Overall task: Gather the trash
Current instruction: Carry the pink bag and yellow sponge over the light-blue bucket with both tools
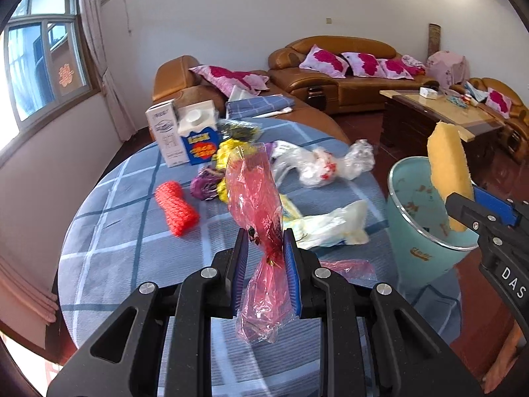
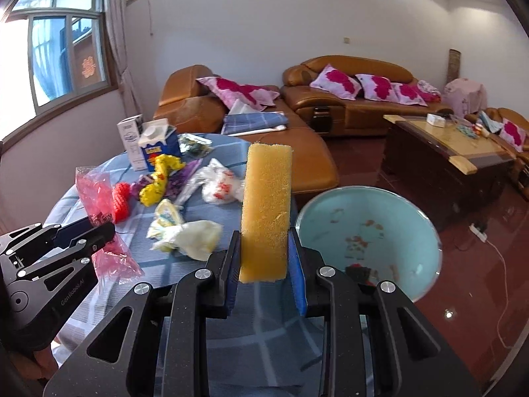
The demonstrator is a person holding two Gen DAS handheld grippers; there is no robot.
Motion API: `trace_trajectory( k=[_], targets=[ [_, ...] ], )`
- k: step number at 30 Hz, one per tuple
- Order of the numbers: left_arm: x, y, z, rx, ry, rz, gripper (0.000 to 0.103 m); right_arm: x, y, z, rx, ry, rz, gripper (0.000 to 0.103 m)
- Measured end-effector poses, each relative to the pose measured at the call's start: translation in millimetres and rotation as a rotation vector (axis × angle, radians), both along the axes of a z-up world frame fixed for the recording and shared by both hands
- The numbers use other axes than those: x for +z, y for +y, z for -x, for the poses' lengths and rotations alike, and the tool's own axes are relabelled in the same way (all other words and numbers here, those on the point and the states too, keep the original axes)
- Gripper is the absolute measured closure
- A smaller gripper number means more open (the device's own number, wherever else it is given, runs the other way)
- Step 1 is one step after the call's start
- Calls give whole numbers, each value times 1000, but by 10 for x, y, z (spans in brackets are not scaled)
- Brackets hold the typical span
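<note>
Left wrist view: the left gripper [image 1: 265, 248] pinches a red wrapper [image 1: 256, 195] above the table [image 1: 109, 228]. At right, the right gripper [image 1: 463, 213] holds a yellow sponge [image 1: 448, 175] over the bin [image 1: 416, 231].

Right wrist view: the right gripper [image 2: 264, 251] clamps the sponge [image 2: 266, 211] upright beside the bin [image 2: 413, 231]. Something dark, too blurred to identify, lies inside. More trash [image 2: 195, 235] lies on the table [image 2: 228, 152].

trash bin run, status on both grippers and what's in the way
Left gripper shut on red plastic wrapper. Right gripper shut on yellow sponge. Teal bin open beside table, path clear.
</note>
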State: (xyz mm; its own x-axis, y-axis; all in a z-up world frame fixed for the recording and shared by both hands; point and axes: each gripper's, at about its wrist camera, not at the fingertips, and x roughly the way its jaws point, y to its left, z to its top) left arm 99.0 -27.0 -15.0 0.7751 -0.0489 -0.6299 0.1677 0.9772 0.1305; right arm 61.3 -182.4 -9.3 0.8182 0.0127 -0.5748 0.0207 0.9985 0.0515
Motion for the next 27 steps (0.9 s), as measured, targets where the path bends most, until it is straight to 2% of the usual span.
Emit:
trace_trajectory(
  k=[27],
  targets=[
    [94, -889, -109, -158, -26, 5, 81, 1, -790, 66, -194, -20, -28, 75]
  ],
)
